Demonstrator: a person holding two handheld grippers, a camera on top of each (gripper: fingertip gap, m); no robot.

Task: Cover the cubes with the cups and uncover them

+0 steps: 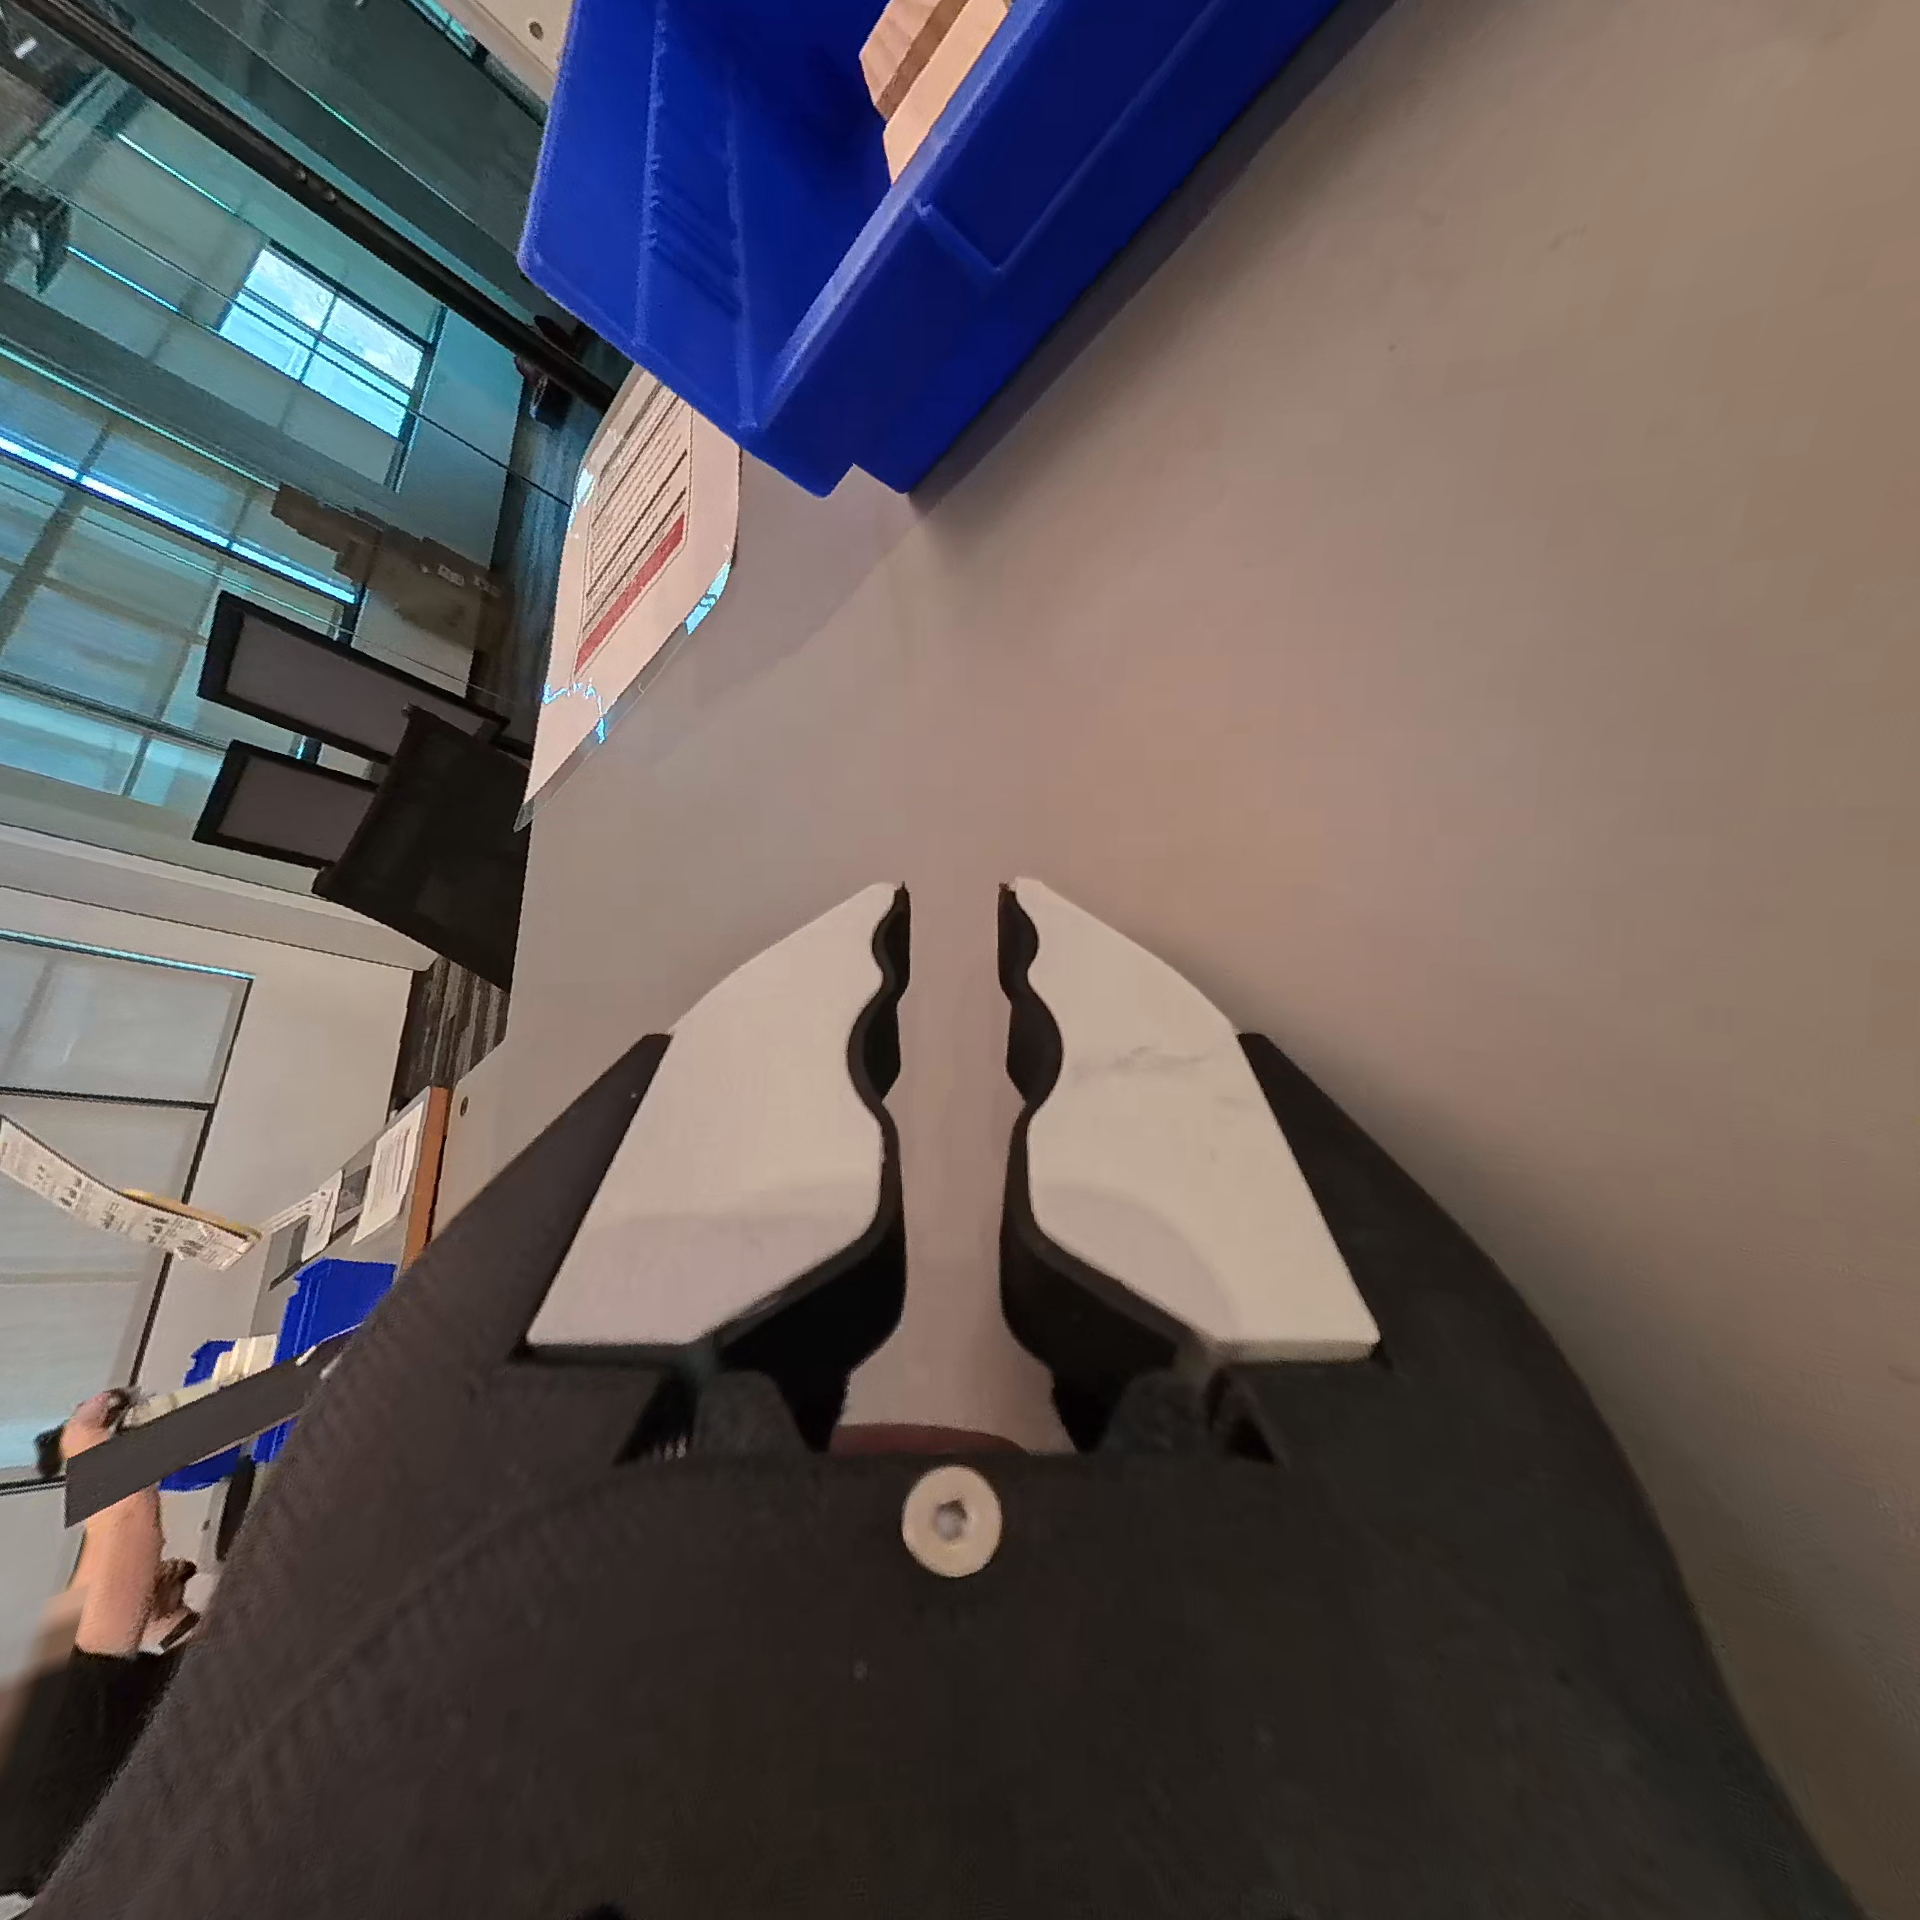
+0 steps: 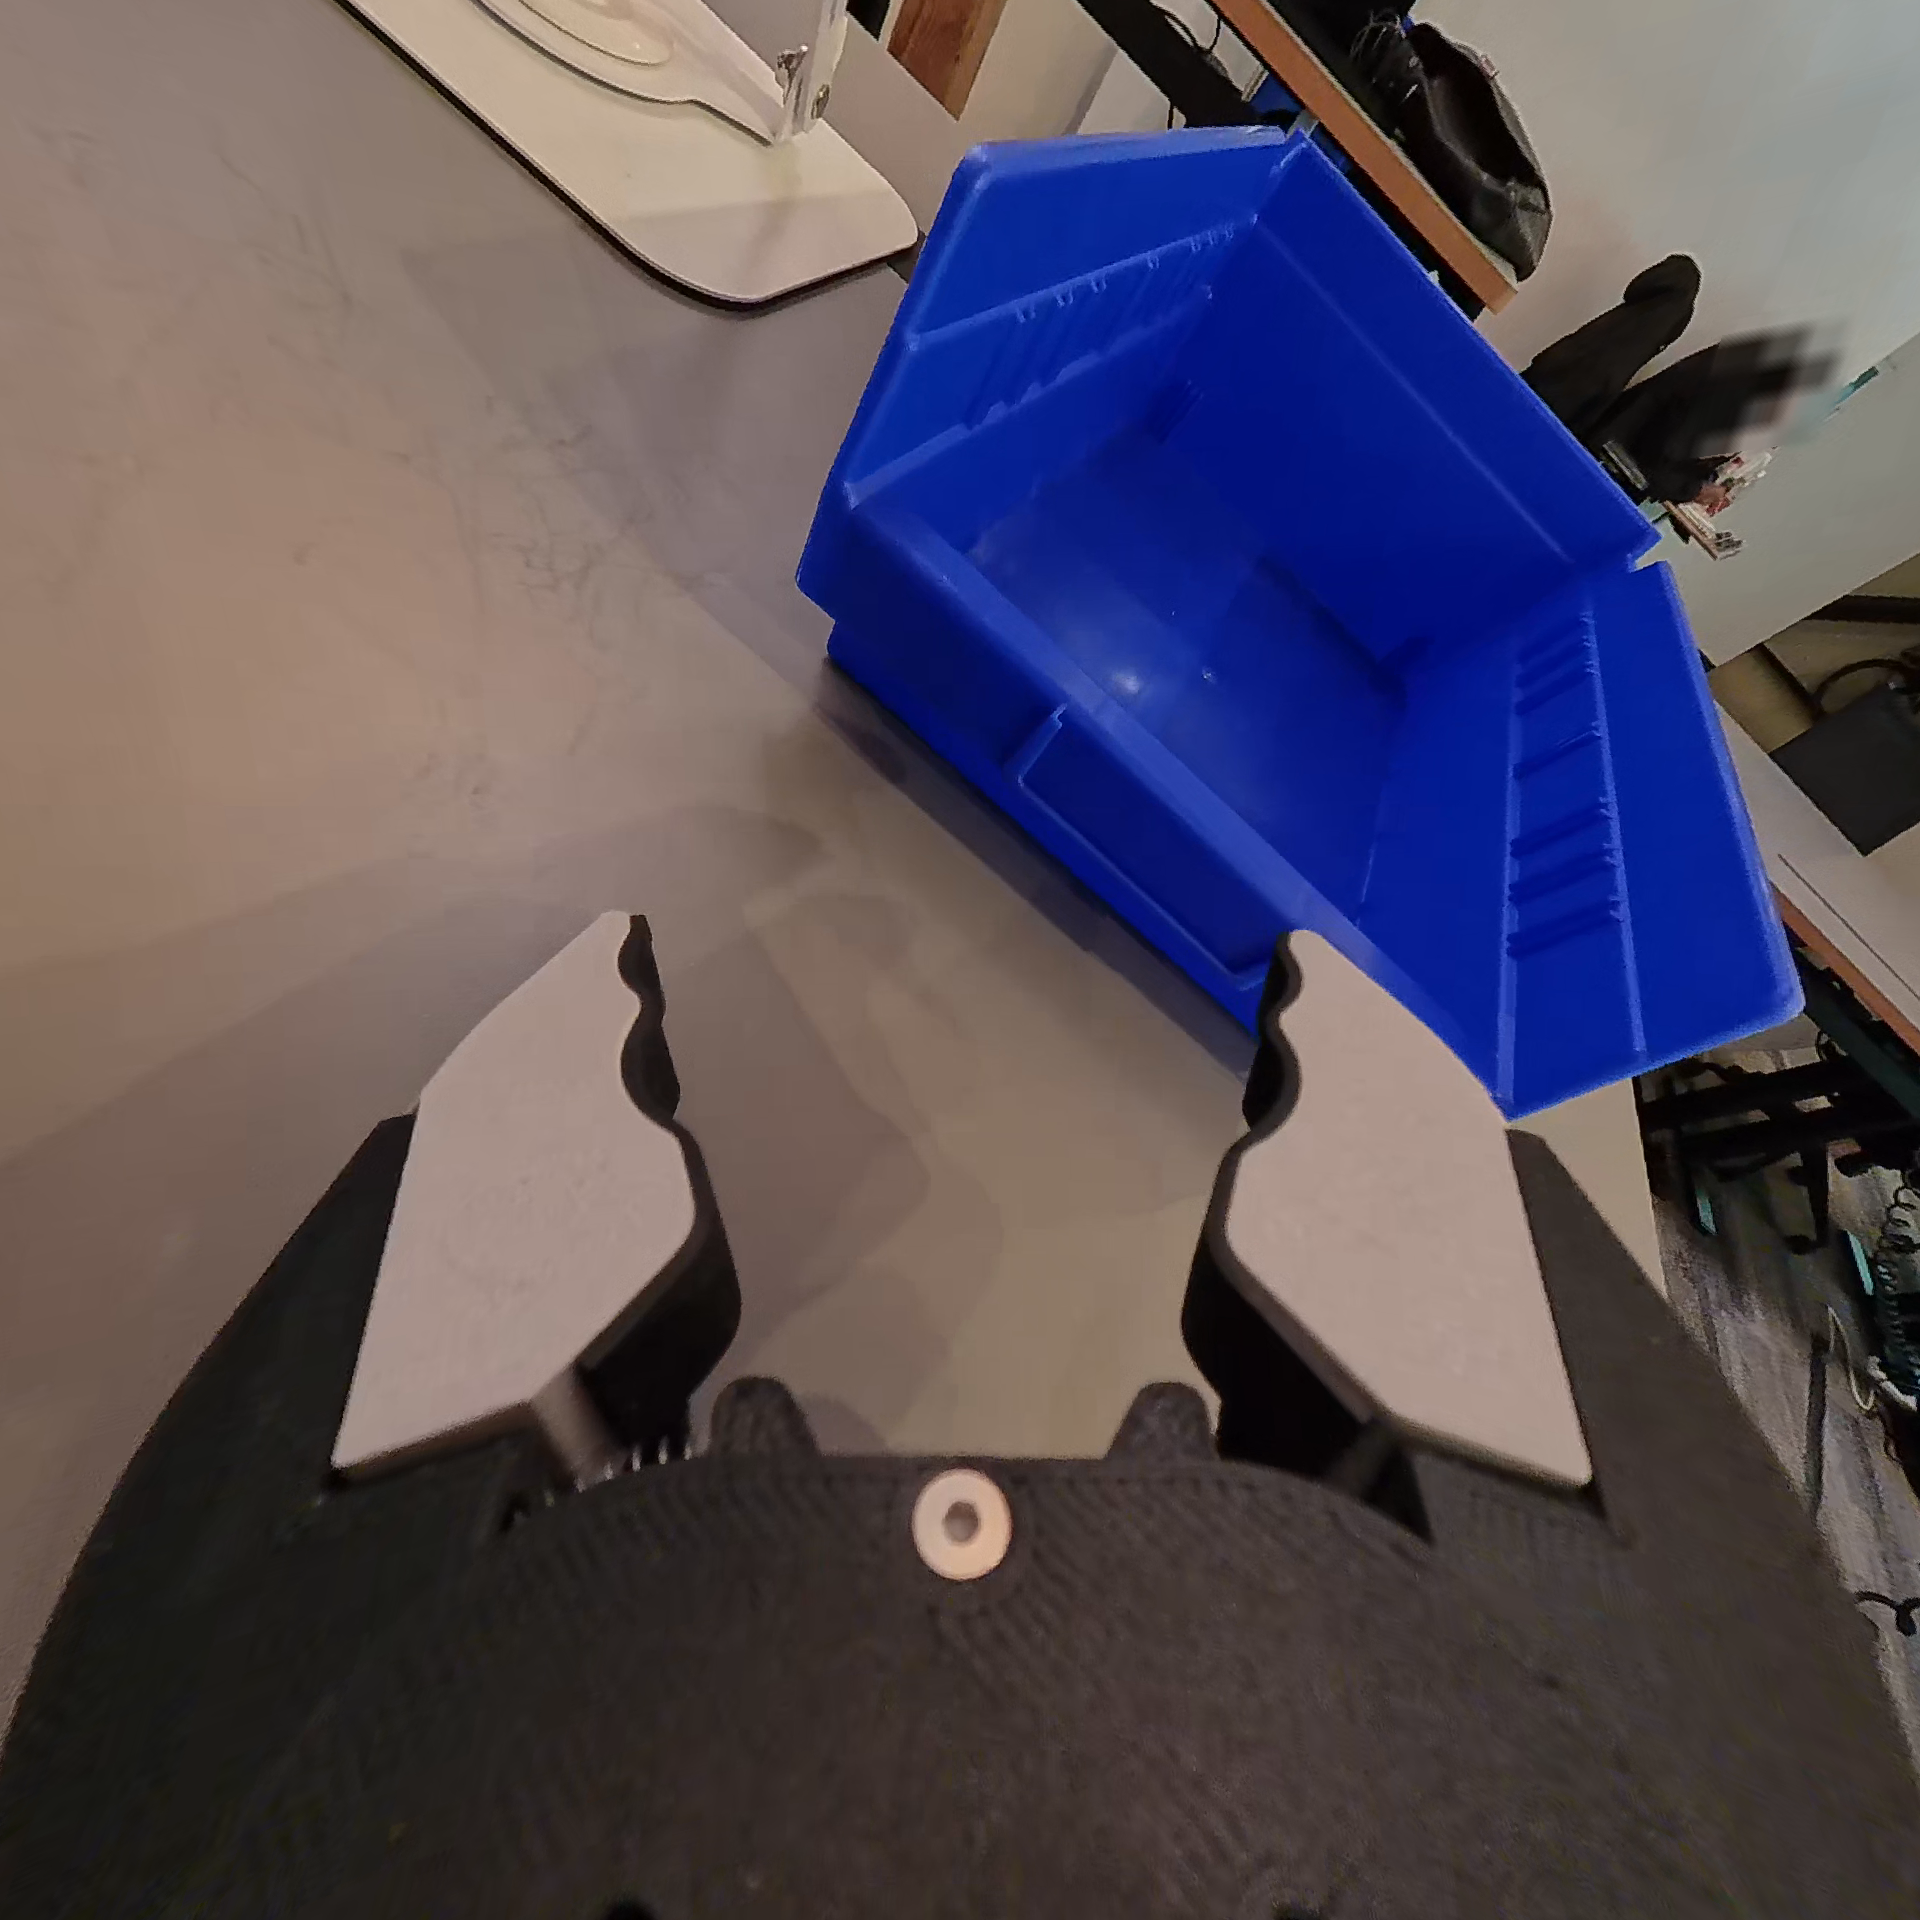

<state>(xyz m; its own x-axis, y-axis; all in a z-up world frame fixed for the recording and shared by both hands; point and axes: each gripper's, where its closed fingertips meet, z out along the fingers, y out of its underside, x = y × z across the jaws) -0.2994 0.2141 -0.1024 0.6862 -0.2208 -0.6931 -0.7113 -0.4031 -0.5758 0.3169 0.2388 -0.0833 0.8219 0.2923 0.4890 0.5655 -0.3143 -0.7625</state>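
Observation:
My left gripper (image 1: 953, 894) is rolled on its side over the grey table (image 1: 1455, 831), its jaws only a narrow gap apart. A pale thing with a red edge (image 1: 904, 1439), seemingly a cup, sits between the fingers close to the palm; most of it is hidden. Pale wooden cubes (image 1: 925, 73) lie in a blue bin (image 1: 831, 312) ahead of it. My right gripper (image 2: 961, 935) is open and empty above the table, just short of a second blue bin (image 2: 1299, 623), which is empty. No other cup shows.
A laminated sheet (image 1: 634, 582) lies near the table edge in the left wrist view. A white stand base (image 2: 727, 187) sits beyond the right gripper. A person's arm (image 1: 114, 1538) and chairs (image 1: 426, 831) are off the table.

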